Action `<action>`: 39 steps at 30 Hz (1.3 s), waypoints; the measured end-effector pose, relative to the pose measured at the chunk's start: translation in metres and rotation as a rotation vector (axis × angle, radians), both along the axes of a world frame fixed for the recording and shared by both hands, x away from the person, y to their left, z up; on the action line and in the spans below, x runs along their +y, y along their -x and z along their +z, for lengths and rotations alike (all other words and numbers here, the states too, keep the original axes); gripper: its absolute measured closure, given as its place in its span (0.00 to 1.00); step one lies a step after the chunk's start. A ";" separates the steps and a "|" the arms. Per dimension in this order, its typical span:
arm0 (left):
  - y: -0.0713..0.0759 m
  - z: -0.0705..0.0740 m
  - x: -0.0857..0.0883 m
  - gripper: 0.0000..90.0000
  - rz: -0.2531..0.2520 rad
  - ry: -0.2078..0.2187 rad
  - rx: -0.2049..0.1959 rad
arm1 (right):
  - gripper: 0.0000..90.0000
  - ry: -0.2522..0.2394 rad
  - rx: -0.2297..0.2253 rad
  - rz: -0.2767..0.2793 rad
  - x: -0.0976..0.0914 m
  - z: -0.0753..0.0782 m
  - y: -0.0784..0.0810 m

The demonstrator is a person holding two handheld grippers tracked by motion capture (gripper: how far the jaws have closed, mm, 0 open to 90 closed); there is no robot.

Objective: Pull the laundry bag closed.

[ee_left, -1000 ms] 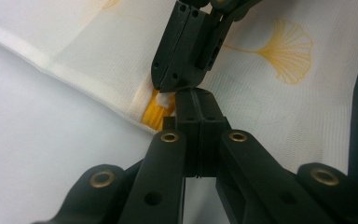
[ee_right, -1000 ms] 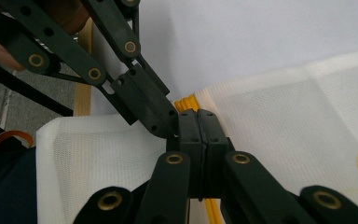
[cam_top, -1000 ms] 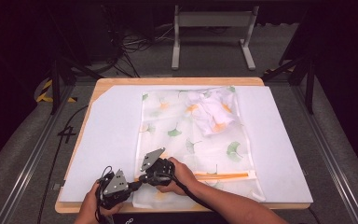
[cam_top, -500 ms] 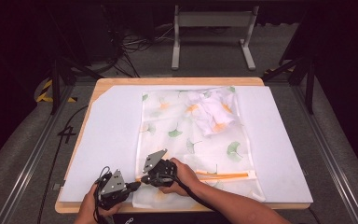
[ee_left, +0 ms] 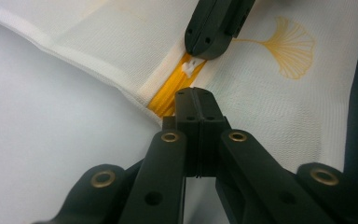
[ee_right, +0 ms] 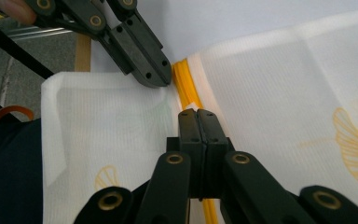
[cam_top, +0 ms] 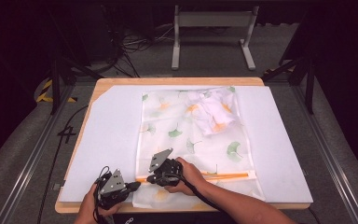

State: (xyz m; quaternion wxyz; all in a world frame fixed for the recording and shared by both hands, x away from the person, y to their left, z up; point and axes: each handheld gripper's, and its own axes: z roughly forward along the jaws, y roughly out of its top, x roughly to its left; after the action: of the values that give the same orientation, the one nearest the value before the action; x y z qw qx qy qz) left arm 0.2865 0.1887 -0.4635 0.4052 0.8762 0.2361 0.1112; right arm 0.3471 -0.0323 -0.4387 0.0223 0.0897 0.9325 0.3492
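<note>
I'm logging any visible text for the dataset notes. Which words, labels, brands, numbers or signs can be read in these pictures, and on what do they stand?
None can be read.
The bag carries only printed leaves, no lettering.
The zipper and both claws, left and right, show no readable marking.
Pale marks at the table's near edge in the high view are too small and cut off to read.

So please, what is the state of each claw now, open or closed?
Left claw: closed on the orange zipper at the mesh bag's edge.
Right claw: closed at the white zipper pull; hold cannot be told.
</note>
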 end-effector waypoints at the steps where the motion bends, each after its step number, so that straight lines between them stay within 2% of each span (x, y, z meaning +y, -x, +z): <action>1: 0.000 0.000 0.000 1.00 -0.001 -0.003 -0.001 | 1.00 -0.003 -0.003 -0.002 -0.001 0.000 0.001; 3: 0.001 0.000 -0.001 1.00 0.002 -0.004 -0.001 | 1.00 -0.003 -0.020 0.004 -0.003 0.001 0.003; 9: 0.001 0.001 -0.001 1.00 0.002 -0.009 -0.001 | 1.00 0.002 -0.029 0.001 -0.009 0.005 0.005; 24: 0.000 0.001 -0.001 1.00 0.002 -0.008 0.001 | 1.00 0.009 -0.020 -0.030 -0.028 0.008 0.005; 39: -0.001 0.001 0.000 1.00 -0.001 -0.005 0.005 | 1.00 0.003 -0.013 -0.059 -0.058 0.007 0.007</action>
State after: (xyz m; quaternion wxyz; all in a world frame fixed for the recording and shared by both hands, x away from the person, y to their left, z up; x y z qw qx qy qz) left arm 0.2873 0.1883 -0.4628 0.4026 0.8775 0.2366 0.1092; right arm 0.3403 -0.0907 -0.4314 0.0389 0.1148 0.9297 0.3478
